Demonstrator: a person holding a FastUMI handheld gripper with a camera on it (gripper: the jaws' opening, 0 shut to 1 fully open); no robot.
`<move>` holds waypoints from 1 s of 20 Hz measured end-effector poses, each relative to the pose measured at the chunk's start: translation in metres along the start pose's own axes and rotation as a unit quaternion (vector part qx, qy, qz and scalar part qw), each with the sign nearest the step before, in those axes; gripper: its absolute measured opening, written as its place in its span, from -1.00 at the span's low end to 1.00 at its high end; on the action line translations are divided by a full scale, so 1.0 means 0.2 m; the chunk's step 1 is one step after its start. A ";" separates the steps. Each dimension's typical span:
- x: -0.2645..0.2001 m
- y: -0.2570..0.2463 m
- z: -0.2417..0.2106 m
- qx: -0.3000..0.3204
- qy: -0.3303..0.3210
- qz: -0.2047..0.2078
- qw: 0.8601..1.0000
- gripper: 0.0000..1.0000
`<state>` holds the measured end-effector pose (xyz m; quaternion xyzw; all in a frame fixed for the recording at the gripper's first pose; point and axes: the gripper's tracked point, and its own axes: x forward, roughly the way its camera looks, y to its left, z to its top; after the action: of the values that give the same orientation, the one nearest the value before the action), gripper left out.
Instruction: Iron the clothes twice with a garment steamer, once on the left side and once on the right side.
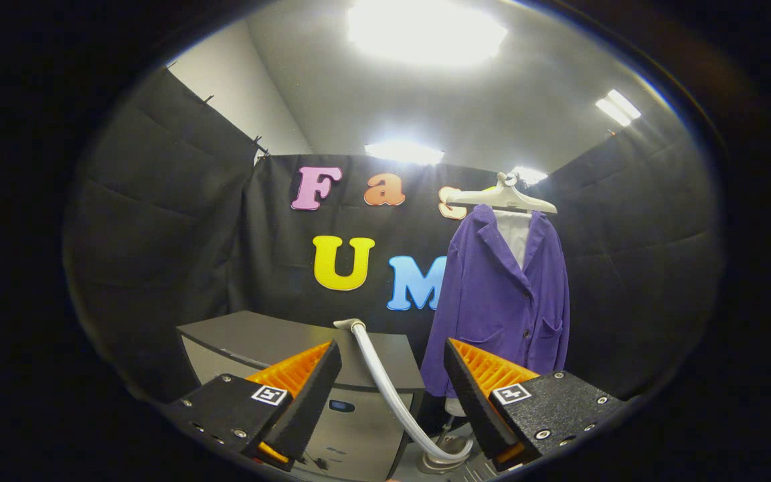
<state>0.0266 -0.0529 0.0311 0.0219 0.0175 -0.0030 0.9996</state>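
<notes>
Tongs (392, 381): wide open, holding nothing, hose (385, 381) between the fingers. Jacket (502, 301) hung beyond, on a hanger (502, 197). Step: fetching the steamer (head unseen); next, lower and grip it.

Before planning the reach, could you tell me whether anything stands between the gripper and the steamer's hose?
Nothing visible does. The gripper is open, and the steamer hose runs through the gap between its fingers, untouched. The purple jacket hangs on its hanger beyond.
</notes>
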 end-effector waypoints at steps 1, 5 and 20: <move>0.03 -0.01 0.04 0.007 0.001 0.000 1.000 0.89; 0.18 -0.03 0.17 0.017 0.012 0.003 1.000 0.90; 0.98 -0.07 0.26 0.073 0.122 -0.006 0.990 0.89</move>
<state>0.2242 -0.0693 0.0755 0.0944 0.1393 -0.0081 0.9857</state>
